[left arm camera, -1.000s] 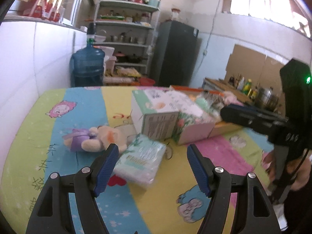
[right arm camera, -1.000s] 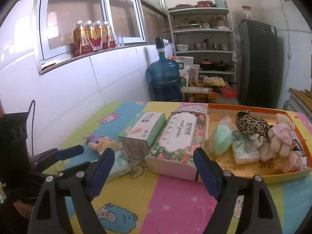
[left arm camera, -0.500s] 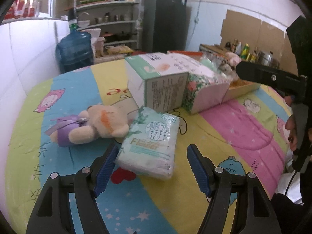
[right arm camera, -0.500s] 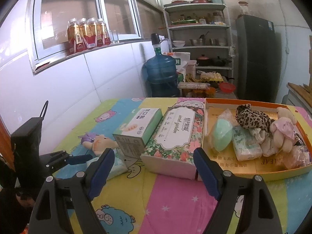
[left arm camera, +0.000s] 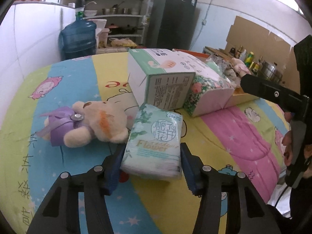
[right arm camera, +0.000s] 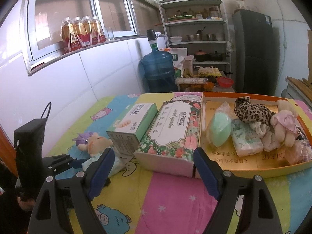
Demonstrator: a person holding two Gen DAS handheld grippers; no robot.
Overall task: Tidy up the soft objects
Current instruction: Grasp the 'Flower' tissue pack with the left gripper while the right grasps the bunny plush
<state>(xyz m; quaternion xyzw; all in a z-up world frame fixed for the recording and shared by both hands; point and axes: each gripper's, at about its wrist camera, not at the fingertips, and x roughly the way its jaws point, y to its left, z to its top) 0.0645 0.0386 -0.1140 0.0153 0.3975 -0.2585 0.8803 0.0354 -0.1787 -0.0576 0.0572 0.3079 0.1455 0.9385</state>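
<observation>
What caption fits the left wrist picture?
Left gripper jaws closing around a pale green soft tissue pack beside a cream teddy bear in purple.

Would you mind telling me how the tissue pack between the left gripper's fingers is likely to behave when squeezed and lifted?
The tissue pack looks soft, so it will probably dent under the left gripper, whose jaws have just been closing. Its glossy wrapper may be slippery. It is likely light and may sag.

Pale green floral print is seen on the tissue pack [left arm camera: 154, 142]; purple ribbon on the cream plush bear [left arm camera: 91, 122]; leopard spots on a cloth [right arm camera: 251, 111].
</observation>
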